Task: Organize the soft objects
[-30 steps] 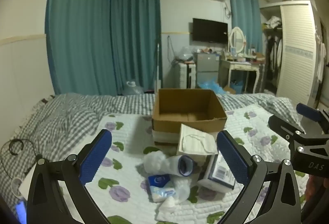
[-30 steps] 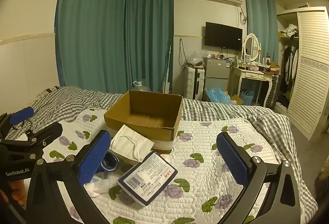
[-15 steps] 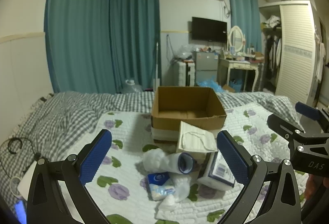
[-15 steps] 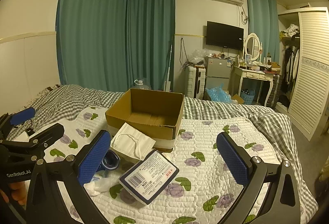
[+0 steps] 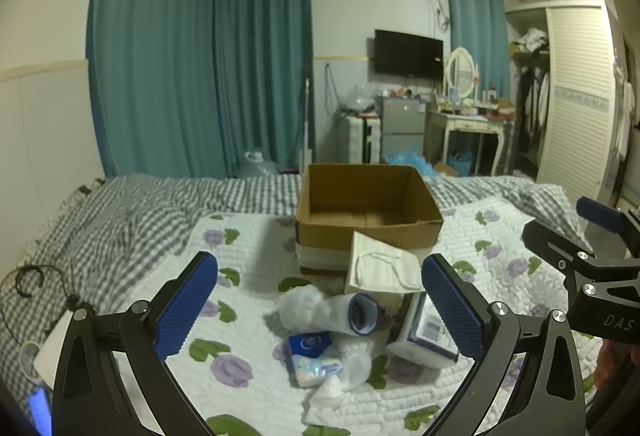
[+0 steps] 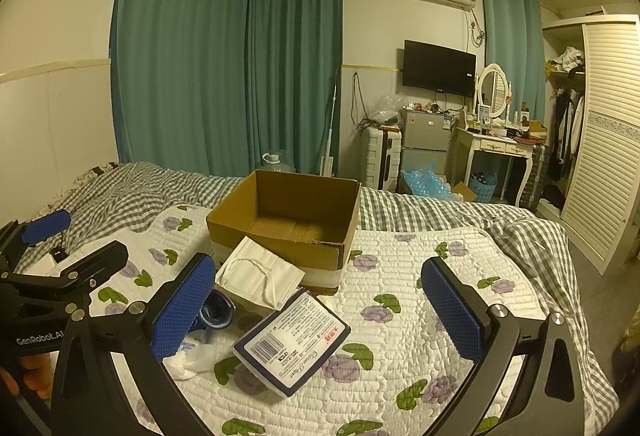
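Note:
An open, empty cardboard box (image 5: pixel 368 211) (image 6: pixel 288 215) stands on the flowered quilt. In front of it lies a pile of soft things: a stack of white face masks (image 5: pixel 380 272) (image 6: pixel 260 276), a white sock with a blue cuff (image 5: pixel 340 312), a blue tissue pack (image 5: pixel 312 356), white crumpled tissue (image 5: pixel 332 388) and a flat packet of tissue paper (image 6: pixel 292 340) (image 5: pixel 420 336). My left gripper (image 5: pixel 320 308) is open and empty above the pile. My right gripper (image 6: pixel 320 308) is open and empty, above the packet and to the right of the left one.
A grey checked blanket (image 5: pixel 132 220) covers the bed's far and left side. A black cable and a white device (image 5: pixel 52 332) lie at the left edge. A wardrobe (image 6: pixel 608 155), dressing table (image 6: pixel 500 143) and small fridge (image 6: pixel 424 139) stand beyond the bed.
Both grippers have tilted slightly, so the box and pile sit a little higher in view. Nothing on the bed has moved. Both jaws remain open.

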Demonstrator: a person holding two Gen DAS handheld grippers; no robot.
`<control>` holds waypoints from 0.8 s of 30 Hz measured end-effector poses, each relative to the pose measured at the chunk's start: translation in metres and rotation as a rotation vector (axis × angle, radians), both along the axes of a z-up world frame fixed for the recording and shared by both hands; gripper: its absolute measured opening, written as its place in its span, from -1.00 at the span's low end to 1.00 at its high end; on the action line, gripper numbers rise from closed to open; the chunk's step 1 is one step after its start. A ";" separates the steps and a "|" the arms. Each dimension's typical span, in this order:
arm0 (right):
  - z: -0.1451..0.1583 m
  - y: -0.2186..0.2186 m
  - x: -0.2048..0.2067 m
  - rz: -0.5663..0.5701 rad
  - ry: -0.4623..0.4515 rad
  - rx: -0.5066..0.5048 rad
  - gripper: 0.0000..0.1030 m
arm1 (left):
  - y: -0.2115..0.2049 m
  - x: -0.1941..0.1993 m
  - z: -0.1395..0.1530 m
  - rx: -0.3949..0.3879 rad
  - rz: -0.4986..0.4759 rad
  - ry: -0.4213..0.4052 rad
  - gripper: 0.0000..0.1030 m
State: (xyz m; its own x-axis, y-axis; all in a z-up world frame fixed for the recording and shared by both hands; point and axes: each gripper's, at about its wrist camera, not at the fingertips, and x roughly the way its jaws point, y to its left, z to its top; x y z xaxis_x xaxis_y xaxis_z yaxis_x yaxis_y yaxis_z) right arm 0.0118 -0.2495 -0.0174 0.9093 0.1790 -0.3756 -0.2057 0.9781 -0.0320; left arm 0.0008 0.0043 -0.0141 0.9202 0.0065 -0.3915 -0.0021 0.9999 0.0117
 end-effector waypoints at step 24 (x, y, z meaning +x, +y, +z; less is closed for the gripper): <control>-0.002 0.000 -0.001 0.001 0.000 -0.005 1.00 | 0.004 0.000 -0.002 -0.003 0.007 0.006 1.00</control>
State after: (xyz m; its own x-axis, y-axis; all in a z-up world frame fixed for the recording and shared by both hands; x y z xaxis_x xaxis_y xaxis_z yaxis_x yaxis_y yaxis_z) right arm 0.0109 -0.2496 -0.0197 0.9090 0.1780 -0.3768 -0.2066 0.9777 -0.0365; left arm 0.0010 0.0080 -0.0164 0.9177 0.0117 -0.3971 -0.0090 0.9999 0.0087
